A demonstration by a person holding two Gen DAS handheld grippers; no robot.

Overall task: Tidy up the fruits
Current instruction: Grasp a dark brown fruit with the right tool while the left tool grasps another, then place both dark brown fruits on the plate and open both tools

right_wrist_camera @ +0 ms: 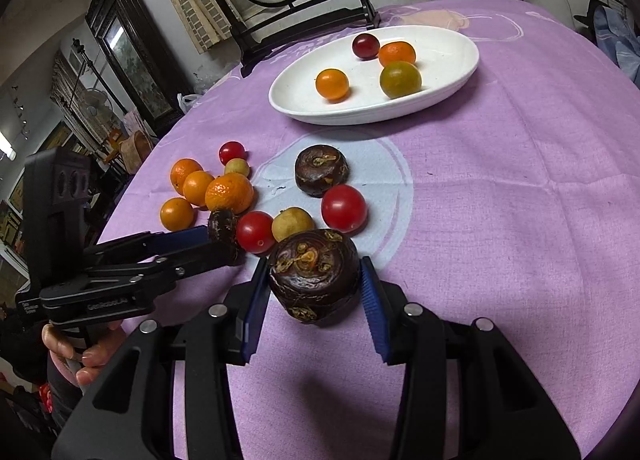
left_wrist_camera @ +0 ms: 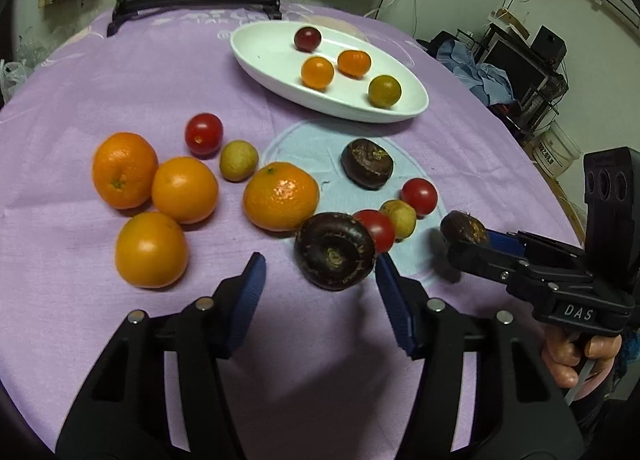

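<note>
Purple tablecloth (left_wrist_camera: 120, 79) on a round table, cluttered room behind, and a framed painting on a stand at the far edge. The landmark is the white dish (left_wrist_camera: 256, 63).

Done so far: four small fruits sit inside the dish. They are one dark red tomato (left_wrist_camera: 307, 39), two little oranges (left_wrist_camera: 317, 72) and one greenish-orange one (left_wrist_camera: 384, 91). That looks like roughly a quarter of the pile sorted, as a judgement only.

Left to do: everything on the cloth on the near side of the dish.
- Four bigger oranges (left_wrist_camera: 184, 189) are grouped well apart from the dish, off its left end.
- Three red tomatoes (left_wrist_camera: 203, 133) and two yellowish fruits (left_wrist_camera: 239, 160) are scattered among them.
- Three dark chestnuts: the free chestnut (left_wrist_camera: 366, 163) lies nearest the dish, just short of its near rim and untouched.

Your right gripper (right_wrist_camera: 314, 264) is clamped on the right chestnut (right_wrist_camera: 314, 276), with both blue pads against its sides. It is the piece farthest from the dish on the right side, and I cannot tell whether it is clear of the cloth.

Your left gripper (left_wrist_camera: 320, 260) has its tongs apart around the left chestnut (left_wrist_camera: 334, 252). One pad is at its edge, and there is a visible gap at the other pad, so it is not gripped yet. That chestnut is well short of the dish, just beside a tomato and the mandarin.

Which sorting rule you are following is not clear from the dish contents, since no chestnut has been placed yet. Judging by the grips, the chestnuts are the current batch. Most of the work remains.
</note>
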